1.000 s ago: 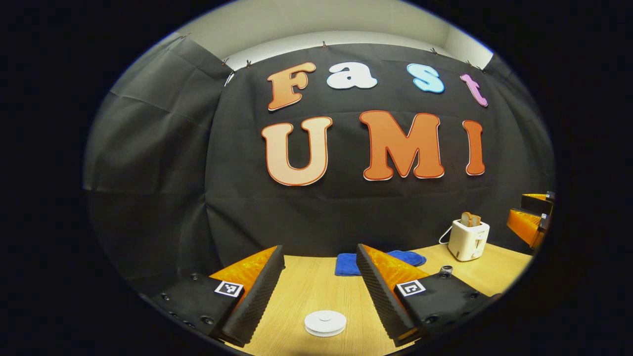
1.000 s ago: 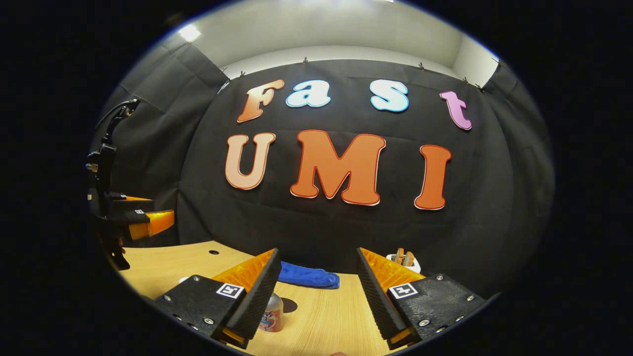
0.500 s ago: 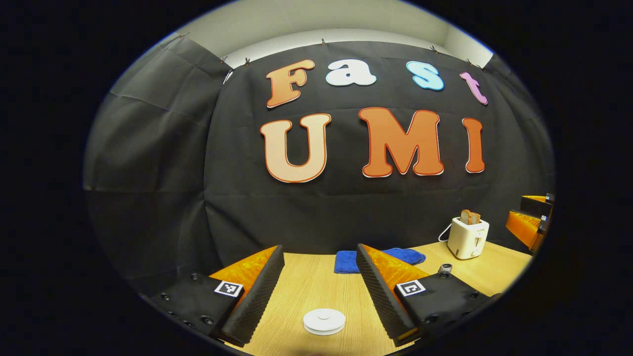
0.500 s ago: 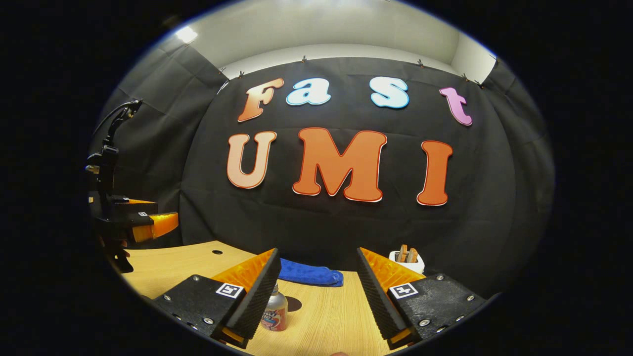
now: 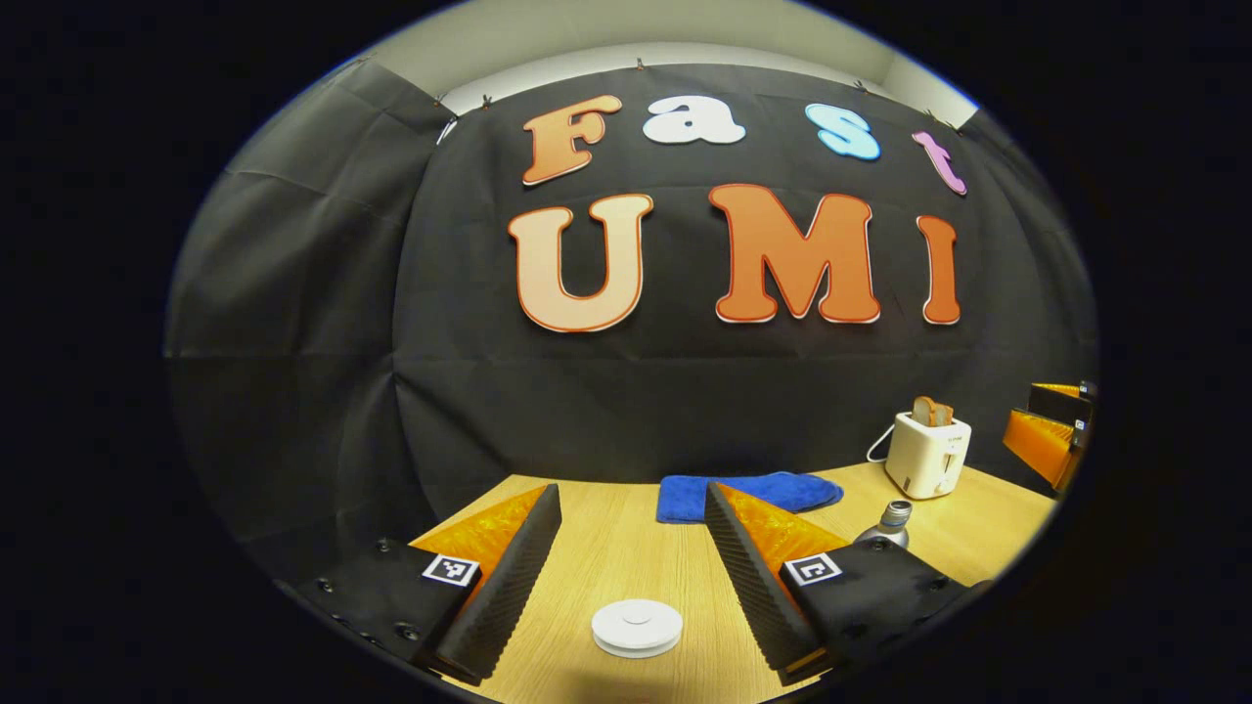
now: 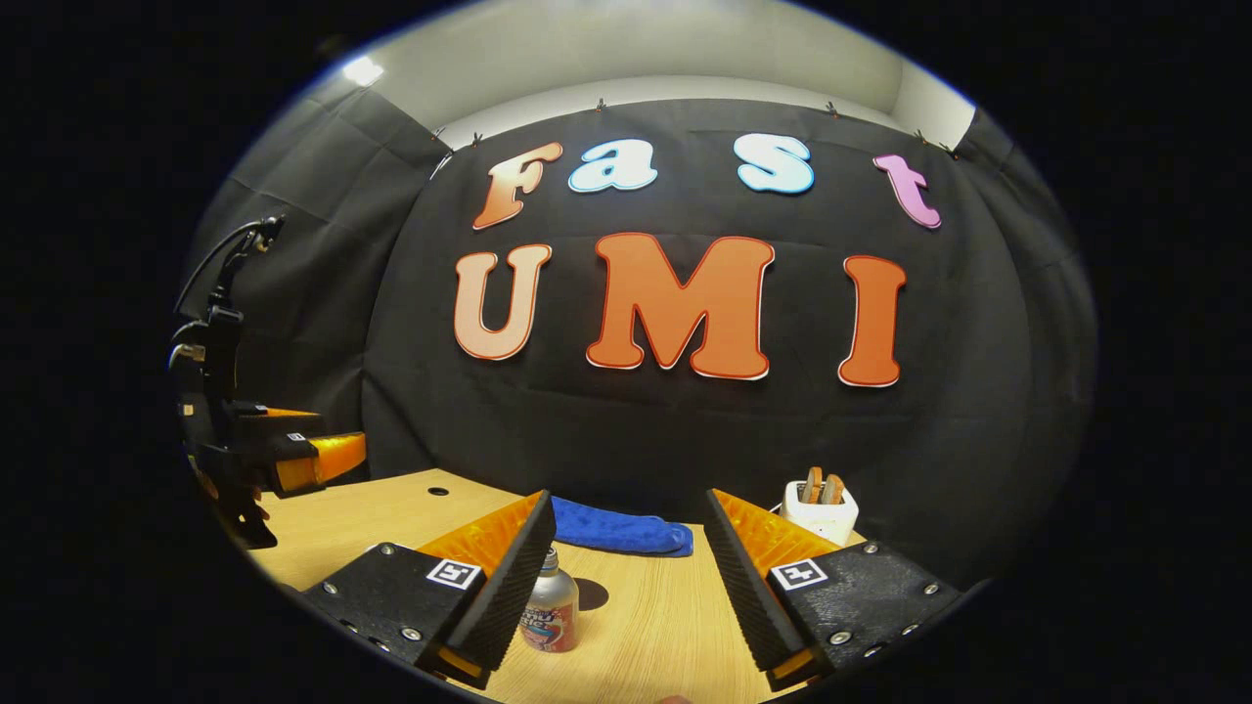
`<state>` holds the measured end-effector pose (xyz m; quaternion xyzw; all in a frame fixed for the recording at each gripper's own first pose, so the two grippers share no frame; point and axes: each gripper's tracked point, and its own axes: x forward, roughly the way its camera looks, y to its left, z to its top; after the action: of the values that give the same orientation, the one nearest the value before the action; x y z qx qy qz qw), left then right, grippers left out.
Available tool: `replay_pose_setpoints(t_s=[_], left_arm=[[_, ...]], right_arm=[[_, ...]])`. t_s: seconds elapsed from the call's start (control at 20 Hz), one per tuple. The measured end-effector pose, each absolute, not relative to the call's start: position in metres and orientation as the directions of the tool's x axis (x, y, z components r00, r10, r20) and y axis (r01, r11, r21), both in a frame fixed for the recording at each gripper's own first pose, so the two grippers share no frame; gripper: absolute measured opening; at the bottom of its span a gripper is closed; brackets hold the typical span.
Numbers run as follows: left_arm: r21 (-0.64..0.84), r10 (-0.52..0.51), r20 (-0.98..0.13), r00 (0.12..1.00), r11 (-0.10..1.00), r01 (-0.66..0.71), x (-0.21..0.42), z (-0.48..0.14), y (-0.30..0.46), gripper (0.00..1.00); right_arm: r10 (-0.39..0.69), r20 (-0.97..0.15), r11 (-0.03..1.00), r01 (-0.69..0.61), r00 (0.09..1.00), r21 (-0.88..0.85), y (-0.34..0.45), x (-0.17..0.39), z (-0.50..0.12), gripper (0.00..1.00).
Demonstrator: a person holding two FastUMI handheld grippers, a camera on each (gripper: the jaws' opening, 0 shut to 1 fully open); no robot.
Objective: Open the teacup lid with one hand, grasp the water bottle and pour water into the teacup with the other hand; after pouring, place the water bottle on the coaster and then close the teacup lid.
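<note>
On the wooden table (image 5: 606, 548), left gripper view: one white round lid (image 5: 637, 627), lying flat, low between the fingers of the left gripper (image 5: 626, 577), touching neither. Fingers stand wide apart, nothing held. Whether a teacup sits beneath the lid cannot be told.

Water bottle (image 6: 550, 614), right gripper view: small, upright on the table, silver neck, printed label, standing just beside the inner face of the right gripper's (image 6: 626, 577) left-hand finger; contact cannot be told. Fingers set wide, nothing between them. In the left gripper view the same bottle's cap and neck (image 5: 890, 521) rise behind that gripper's right-hand finger.

Blue cloth (image 5: 748, 494): folded, lying at the far table edge near the booth wall; also seen in the right gripper view (image 6: 618, 531).

White toaster (image 5: 927, 456): two bread slices standing in its slots, cord at its side, far right of the table; also in the right gripper view (image 6: 820, 509), behind the right-hand finger.

Small dark hole (image 6: 437, 491) in the tabletop, far left.
</note>
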<state>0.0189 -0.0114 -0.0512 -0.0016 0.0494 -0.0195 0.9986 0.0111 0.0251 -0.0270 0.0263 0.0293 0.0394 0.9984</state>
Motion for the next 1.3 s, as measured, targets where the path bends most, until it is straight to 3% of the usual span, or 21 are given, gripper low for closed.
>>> replay_pose_setpoints(t_s=[0.55,0.9,0.95,1.2,1.25,1.3], left_arm=[[0.036,-0.069,-0.166,0.984,0.996,0.076,0.031,-0.11,-0.026,1.0],[0.011,-0.116,-0.243,0.963,0.992,0.122,0.043,-0.171,-0.029,0.94],[0.007,-0.12,-0.25,0.961,0.992,0.125,0.045,-0.178,-0.03,0.99],[0.025,-0.099,-0.315,0.944,0.993,0.113,0.053,-0.212,-0.02,0.99],[0.03,-0.093,-0.327,0.94,0.994,0.108,0.053,-0.217,-0.017,0.94],[0.033,-0.09,-0.336,0.938,0.994,0.107,0.054,-0.221,-0.015,0.99]], right_arm=[[0.16,-0.133,0.986,-0.152,0.978,0.073,0.051,0.025,-0.079,0.96],[0.23,-0.214,0.973,-0.22,0.949,0.066,0.079,0.024,-0.121,0.96],[0.239,-0.221,0.971,-0.231,0.946,0.06,0.083,0.023,-0.125,0.96],[0.263,-0.257,0.964,-0.262,0.93,0.041,0.097,0.028,-0.147,0.97],[0.269,-0.264,0.963,-0.268,0.926,0.041,0.1,0.029,-0.152,0.97],[0.275,-0.27,0.961,-0.274,0.923,0.039,0.102,0.03,-0.155,0.98]])
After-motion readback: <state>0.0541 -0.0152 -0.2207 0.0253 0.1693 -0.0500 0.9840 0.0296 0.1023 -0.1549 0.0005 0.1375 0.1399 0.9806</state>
